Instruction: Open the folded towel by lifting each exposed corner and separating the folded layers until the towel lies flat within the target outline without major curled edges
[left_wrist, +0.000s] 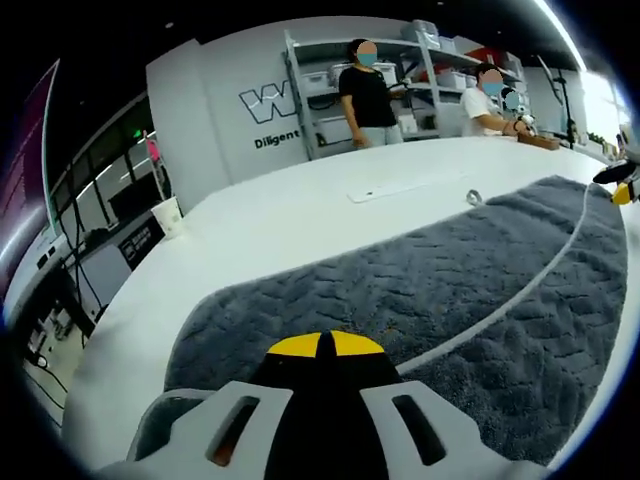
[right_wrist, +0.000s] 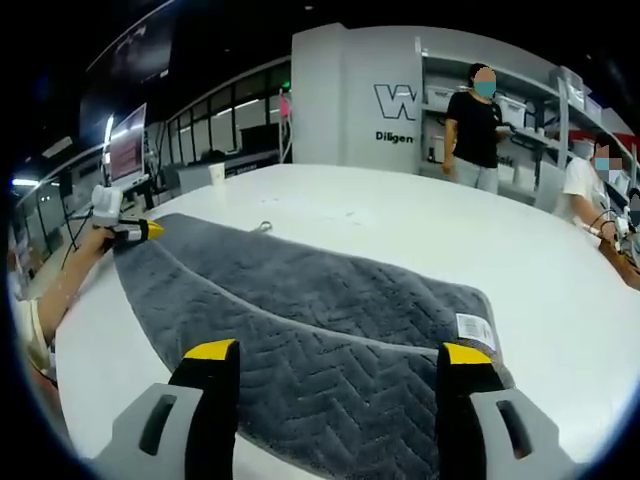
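Towel (right_wrist: 320, 330) grey, spread on white table (right_wrist: 400, 215), left tongs (left_wrist: 325, 345) closed on its edge, right tongs (right_wrist: 338, 355) open above it

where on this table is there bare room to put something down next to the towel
Most bare white table lies beyond the grey towel's far edge, toward the two standing people. It is broken only by a paper cup near the rim, a small metal ring and a flat white strip. A further bare patch lies past the towel's label end. The near edge is crowded by both grippers.
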